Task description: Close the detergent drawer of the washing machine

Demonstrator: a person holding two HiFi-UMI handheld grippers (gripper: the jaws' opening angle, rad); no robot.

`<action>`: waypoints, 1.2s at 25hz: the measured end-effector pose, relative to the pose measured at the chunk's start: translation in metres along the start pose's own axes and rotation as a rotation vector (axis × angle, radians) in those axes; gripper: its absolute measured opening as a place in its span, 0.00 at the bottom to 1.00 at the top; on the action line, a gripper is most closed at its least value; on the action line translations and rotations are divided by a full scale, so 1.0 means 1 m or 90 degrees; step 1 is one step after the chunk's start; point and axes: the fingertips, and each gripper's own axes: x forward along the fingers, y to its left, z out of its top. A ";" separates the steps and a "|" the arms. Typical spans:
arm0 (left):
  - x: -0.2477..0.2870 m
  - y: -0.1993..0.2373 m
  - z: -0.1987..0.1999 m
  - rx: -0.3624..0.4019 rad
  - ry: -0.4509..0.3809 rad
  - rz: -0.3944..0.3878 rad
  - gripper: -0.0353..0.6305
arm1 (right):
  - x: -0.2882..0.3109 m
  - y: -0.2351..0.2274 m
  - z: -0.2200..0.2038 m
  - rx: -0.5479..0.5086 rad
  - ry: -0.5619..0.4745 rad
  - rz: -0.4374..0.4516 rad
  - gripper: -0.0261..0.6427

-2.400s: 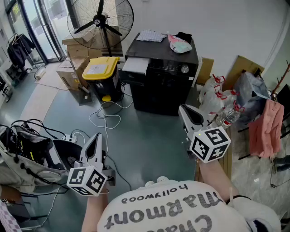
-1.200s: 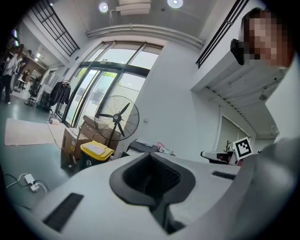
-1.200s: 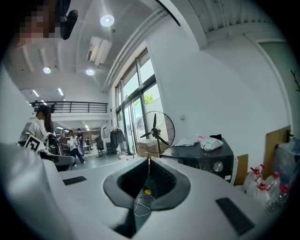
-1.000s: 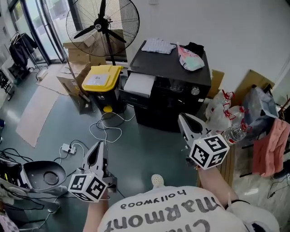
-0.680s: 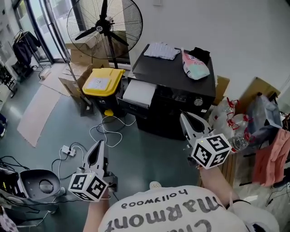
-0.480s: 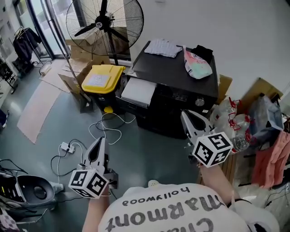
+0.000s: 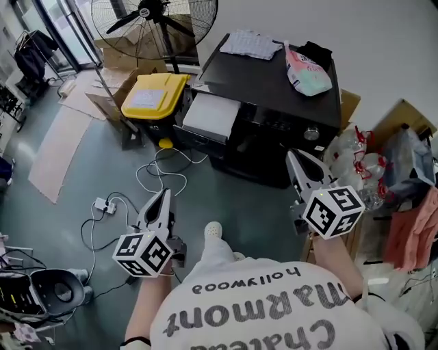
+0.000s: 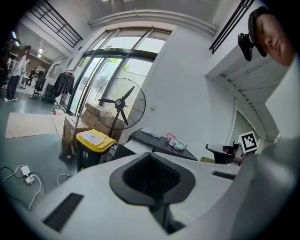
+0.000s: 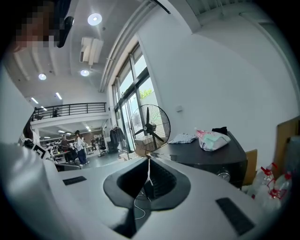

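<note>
The black washing machine [image 7: 274, 78] stands against the wall ahead of me. Its detergent drawer [image 7: 211, 117] is pulled out at the front left, showing a white inside. My left gripper [image 7: 164, 197] hangs low over the floor, well short of the drawer and to its left; its jaws are shut and hold nothing. My right gripper [image 7: 301, 163] is in front of the machine's right front, near the round knob [image 7: 313, 132]; its jaws are together, also holding nothing. In the left gripper view the machine [image 8: 161, 143] lies just beyond the closed jaws.
A yellow-lidded bin [image 7: 152, 97] stands left of the drawer, with a big fan [image 7: 154, 12] and cardboard boxes behind. White cables [image 7: 161, 176] and a power strip [image 7: 102, 204] lie on the floor. Bags and bottles [image 7: 359, 167] crowd the right. A folded cloth [image 7: 250, 44] and pouch [image 7: 309, 68] lie on the machine.
Both grippers have moved forward toward the washing machine, which now looks nearer and larger. The person's white shoe has stepped further forward between the grippers. The jaws stayed shut.
</note>
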 end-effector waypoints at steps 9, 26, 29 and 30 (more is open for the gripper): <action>0.074 0.027 0.000 -0.021 0.030 -0.050 0.06 | 0.032 -0.029 0.002 0.000 0.014 -0.063 0.09; 0.204 0.112 -0.093 -0.327 0.158 -0.148 0.28 | 0.078 -0.074 0.001 -0.001 0.067 -0.197 0.09; 0.220 0.114 -0.103 -0.392 0.170 -0.193 0.36 | 0.080 -0.081 -0.001 0.000 0.078 -0.217 0.09; 0.225 0.114 -0.105 -0.405 0.175 -0.205 0.38 | 0.081 -0.083 -0.002 0.001 0.081 -0.224 0.09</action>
